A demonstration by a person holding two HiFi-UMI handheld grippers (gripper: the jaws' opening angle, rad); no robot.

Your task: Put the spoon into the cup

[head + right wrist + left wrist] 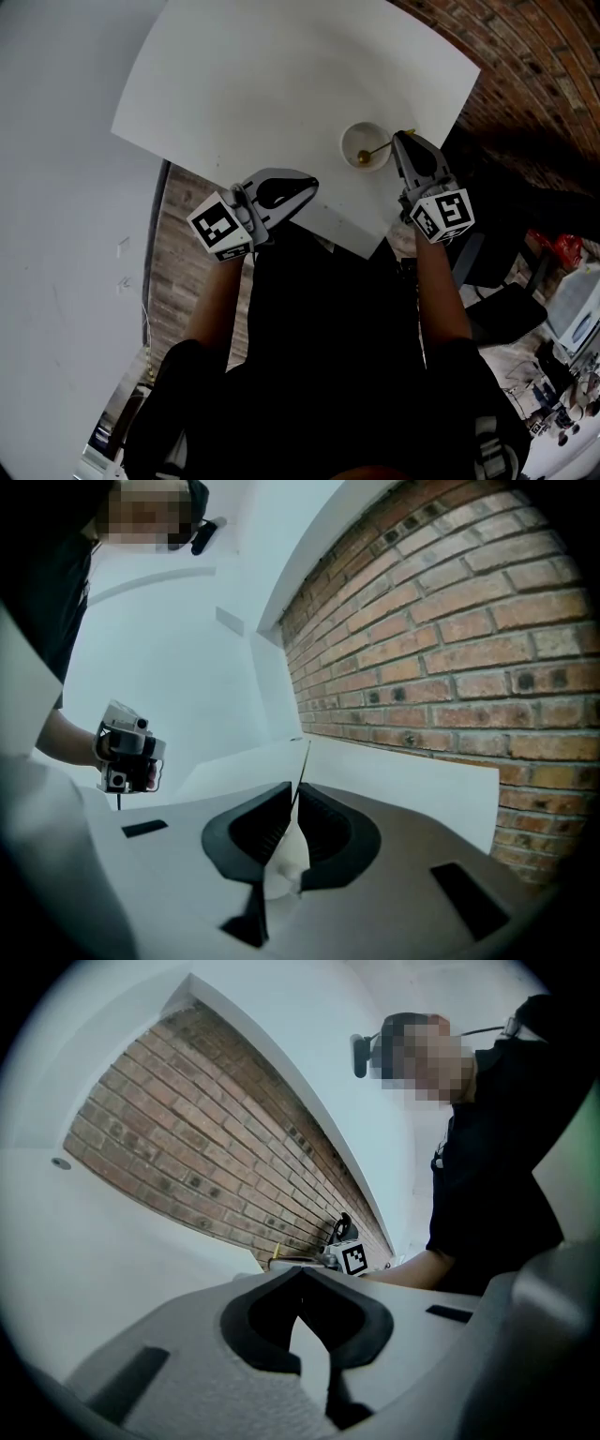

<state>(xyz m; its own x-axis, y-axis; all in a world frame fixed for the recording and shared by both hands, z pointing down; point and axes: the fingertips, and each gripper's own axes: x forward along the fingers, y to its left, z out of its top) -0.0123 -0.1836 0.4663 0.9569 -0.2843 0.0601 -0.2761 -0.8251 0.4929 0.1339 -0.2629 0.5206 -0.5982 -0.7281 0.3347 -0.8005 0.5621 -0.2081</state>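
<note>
Resting bowl-down in the cup (pixel 352 139), the spoon (pixel 374 151) pokes its handle between the slightly parted jaws of my right gripper (pixel 401 141). My left gripper (pixel 307 187), clenched empty, hovers at the table (pixel 281 75) edge; brick wall (pixel 525 47) beyond.

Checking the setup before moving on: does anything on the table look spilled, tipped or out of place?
Nothing stands out. The cup stands upright on the white table, with the gold spoon leaning in it, handle over the rim toward the right gripper. No spill shows.
</note>
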